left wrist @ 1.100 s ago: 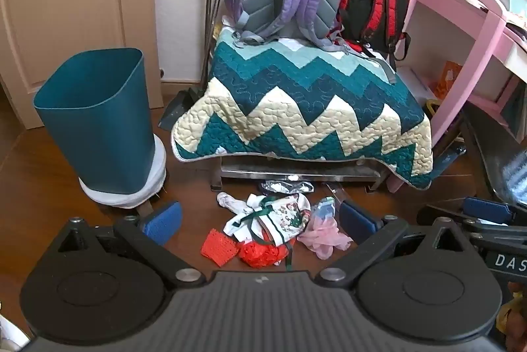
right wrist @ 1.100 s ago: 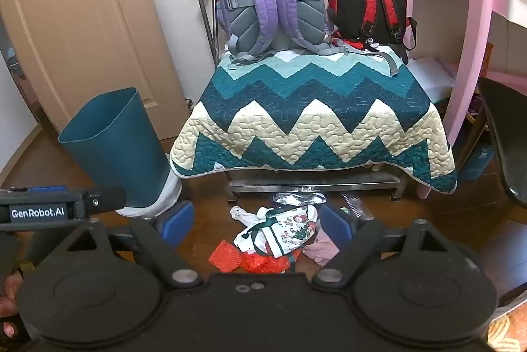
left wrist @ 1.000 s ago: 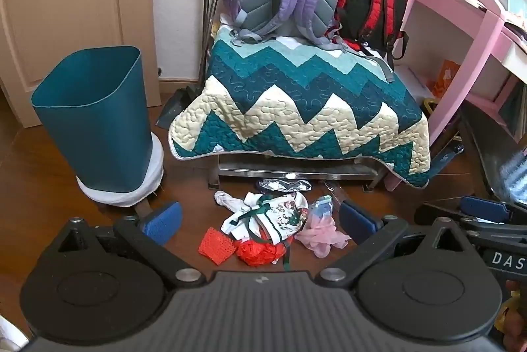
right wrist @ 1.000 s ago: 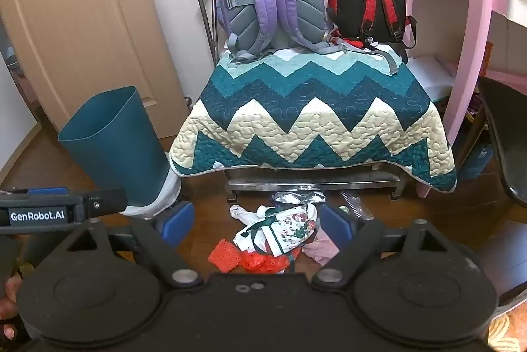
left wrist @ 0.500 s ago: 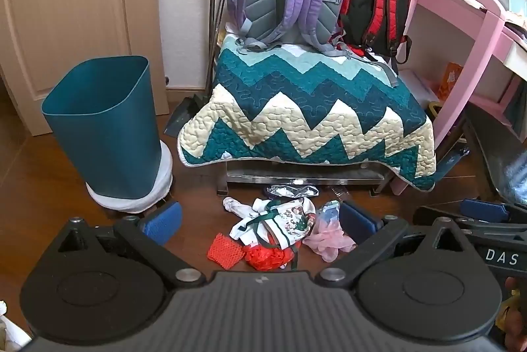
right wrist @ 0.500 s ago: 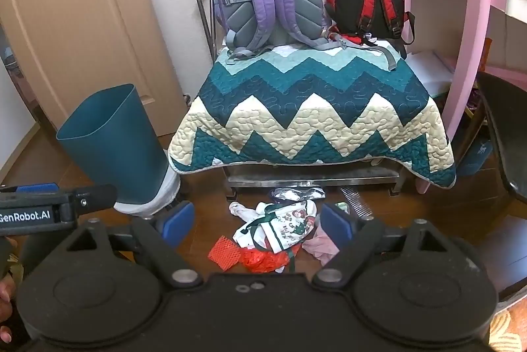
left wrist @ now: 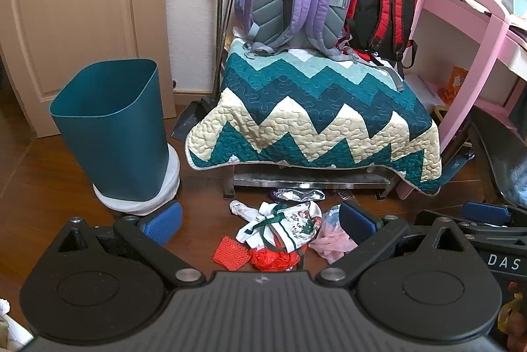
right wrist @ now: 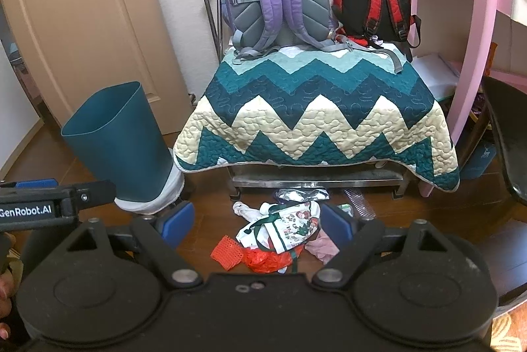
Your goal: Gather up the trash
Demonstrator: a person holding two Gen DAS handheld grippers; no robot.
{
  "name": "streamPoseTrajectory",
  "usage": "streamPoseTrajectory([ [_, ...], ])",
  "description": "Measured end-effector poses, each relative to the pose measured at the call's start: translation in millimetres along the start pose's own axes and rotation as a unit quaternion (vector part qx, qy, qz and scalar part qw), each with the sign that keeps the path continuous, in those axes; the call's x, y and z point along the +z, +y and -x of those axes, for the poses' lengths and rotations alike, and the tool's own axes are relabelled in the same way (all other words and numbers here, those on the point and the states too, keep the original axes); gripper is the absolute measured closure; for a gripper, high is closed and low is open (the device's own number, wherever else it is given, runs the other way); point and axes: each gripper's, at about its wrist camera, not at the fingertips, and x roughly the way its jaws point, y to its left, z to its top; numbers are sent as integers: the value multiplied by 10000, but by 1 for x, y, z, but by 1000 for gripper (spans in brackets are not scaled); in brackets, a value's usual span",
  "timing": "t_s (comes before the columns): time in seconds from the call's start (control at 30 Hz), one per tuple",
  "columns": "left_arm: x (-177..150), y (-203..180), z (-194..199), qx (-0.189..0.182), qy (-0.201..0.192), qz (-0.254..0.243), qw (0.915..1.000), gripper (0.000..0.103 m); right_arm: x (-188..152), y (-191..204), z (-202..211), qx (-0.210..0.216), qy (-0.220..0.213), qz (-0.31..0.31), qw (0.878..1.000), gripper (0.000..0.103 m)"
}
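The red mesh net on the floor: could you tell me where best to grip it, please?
Probably the red mesh net's free left edge, from above: it lies flat, and its right side abuts the red plastic bag. The left claw is open above the pile.

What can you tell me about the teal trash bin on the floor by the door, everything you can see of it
The teal trash bin is a tall, smooth, plastic-looking container with rounded corners, wider at its open rim than at its base. It stands upright on the wooden floor, left of the quilt-covered bench and apart from it. A white liner or bag is bunched around its foot. No trash shows above the rim; the inside is hidden.
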Motion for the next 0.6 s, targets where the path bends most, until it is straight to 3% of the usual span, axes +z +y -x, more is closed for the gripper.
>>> streamPoseTrajectory([
  [0.6,1,2,8,-75,-189,33,9998,1,4,-4,8,-47,-195,51,9998,19],
])
